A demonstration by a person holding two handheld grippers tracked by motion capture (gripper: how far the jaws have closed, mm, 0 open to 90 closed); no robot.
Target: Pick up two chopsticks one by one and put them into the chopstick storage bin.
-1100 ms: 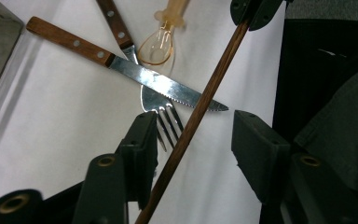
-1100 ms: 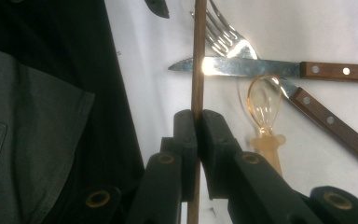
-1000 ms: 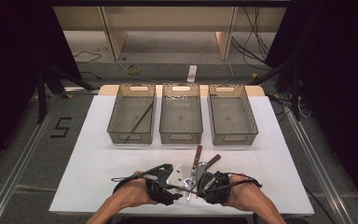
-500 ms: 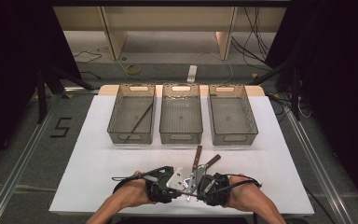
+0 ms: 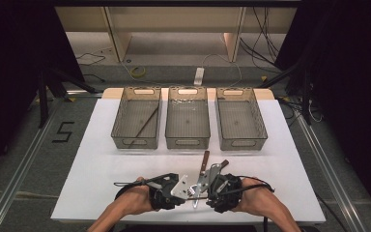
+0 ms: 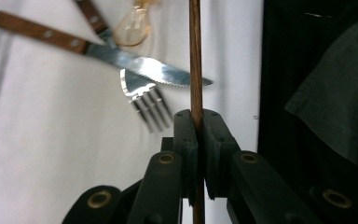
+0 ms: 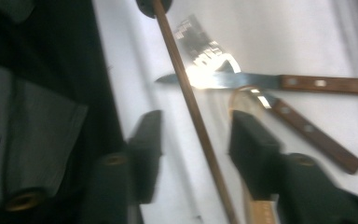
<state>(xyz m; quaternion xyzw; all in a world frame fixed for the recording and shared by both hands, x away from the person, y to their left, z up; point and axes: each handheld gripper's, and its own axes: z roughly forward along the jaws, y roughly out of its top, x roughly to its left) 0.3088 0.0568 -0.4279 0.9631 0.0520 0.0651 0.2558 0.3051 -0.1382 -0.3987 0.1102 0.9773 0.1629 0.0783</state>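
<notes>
Left gripper [image 6: 196,122] had its jaws pressed together on a thin brown wooden stick [image 6: 195,56], probably a chopstick, which ran straight up between them in the left gripper view. Right gripper [image 7: 196,140] had its jaws spread wide, the stick passing through the gap at a slant without touching either; nothing pinched there.

Both grippers sat close together at the near edge of the white table [image 5: 96,159] in the high view, jaws facing each other. Just beside the stick lay a serrated knife [image 6: 135,63] with a riveted wooden handle, a fork [image 6: 147,105] whose tines reached partly under the blade, and a clear amber spoon-like piece [image 6: 133,28], blurred. A second wood-handled utensil [image 7: 307,133] lay near the knife.

Three grey mesh bins [image 5: 188,123] stood in a row farther back; the left bin [image 5: 125,123] already held a similar stick [image 5: 144,126] lying diagonally.

Judgement: the stick looked light, stiff and smooth, so it would likely pivot or slip in a narrow pinch. A hold near the middle should keep it balanced. The cutlery crowded close, so lifting straight up would avoid dragging the knife.
</notes>
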